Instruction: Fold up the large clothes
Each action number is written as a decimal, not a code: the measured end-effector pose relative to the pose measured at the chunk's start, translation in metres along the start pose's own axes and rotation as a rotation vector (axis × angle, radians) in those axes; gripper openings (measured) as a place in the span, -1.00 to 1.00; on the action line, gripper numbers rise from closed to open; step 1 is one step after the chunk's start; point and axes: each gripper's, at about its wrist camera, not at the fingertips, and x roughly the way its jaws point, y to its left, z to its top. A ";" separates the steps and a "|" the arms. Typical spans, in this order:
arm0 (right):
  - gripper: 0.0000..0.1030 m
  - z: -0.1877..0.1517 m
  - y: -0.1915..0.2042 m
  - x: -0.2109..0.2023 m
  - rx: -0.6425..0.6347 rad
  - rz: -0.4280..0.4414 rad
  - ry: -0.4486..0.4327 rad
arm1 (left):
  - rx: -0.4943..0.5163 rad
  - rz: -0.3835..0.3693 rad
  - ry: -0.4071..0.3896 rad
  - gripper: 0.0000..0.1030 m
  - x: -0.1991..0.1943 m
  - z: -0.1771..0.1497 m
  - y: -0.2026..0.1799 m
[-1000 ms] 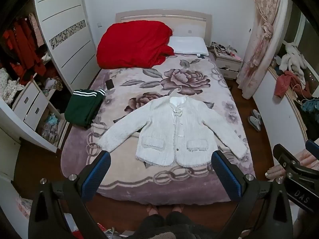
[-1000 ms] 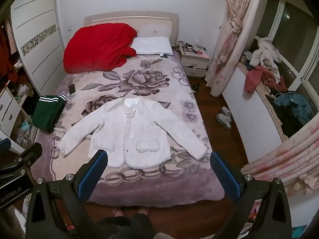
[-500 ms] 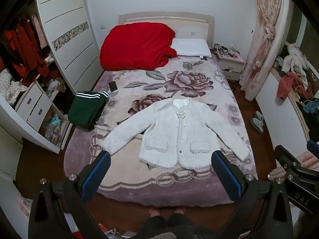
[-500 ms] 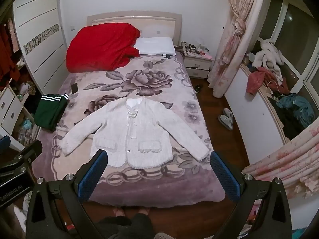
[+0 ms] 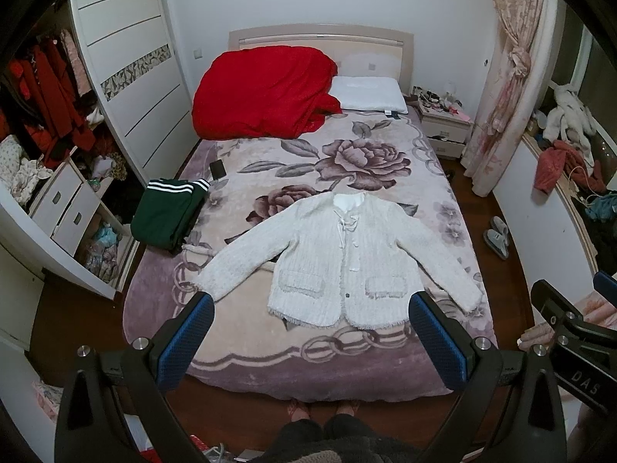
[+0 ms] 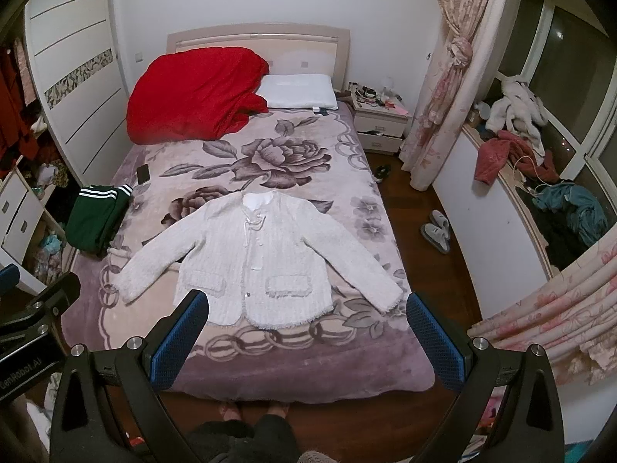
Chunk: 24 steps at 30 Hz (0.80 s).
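Observation:
A white knitted jacket (image 5: pixel 339 258) (image 6: pixel 258 254) lies flat and face up on the bed, both sleeves spread out to the sides, collar toward the headboard. My left gripper (image 5: pixel 310 337) is held high above the foot of the bed, open and holding nothing. My right gripper (image 6: pixel 308 333) hangs at a similar height, also open with nothing between its blue-padded fingers (image 6: pixel 434 341). Both are well apart from the jacket. The right gripper's body (image 5: pixel 570 343) shows at the right edge of the left wrist view.
The bed (image 5: pixel 270 351) carries a floral blanket, a red duvet (image 5: pixel 262 92), a white pillow (image 5: pixel 368 92), a folded green garment (image 5: pixel 166 218) and a phone (image 5: pixel 218 169). A wardrobe and drawers stand left; nightstand (image 6: pixel 380 123), curtain, slippers (image 6: pixel 435 229) and a cluttered sill right. The person's feet (image 6: pixel 254 411) are at the bed's foot.
Both wrist views have drifted slightly back and up, so the bed and jacket sit a little lower and farther in frame. The jacket has not moved and both grippers stay open.

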 end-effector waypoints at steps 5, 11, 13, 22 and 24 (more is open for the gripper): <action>1.00 -0.002 0.000 0.001 0.001 0.004 0.001 | 0.006 0.002 0.004 1.00 0.000 0.001 -0.002; 1.00 -0.001 -0.001 -0.001 0.003 0.004 -0.001 | 0.007 0.001 0.003 1.00 0.000 0.001 -0.001; 1.00 -0.001 -0.001 -0.001 0.002 0.004 -0.001 | 0.006 0.003 0.001 1.00 0.000 0.001 -0.002; 1.00 0.000 -0.002 -0.002 0.003 0.003 -0.003 | 0.009 0.002 0.001 1.00 -0.001 0.003 -0.004; 1.00 0.003 -0.004 -0.004 0.006 0.000 -0.005 | 0.014 0.003 -0.002 1.00 -0.004 0.010 -0.010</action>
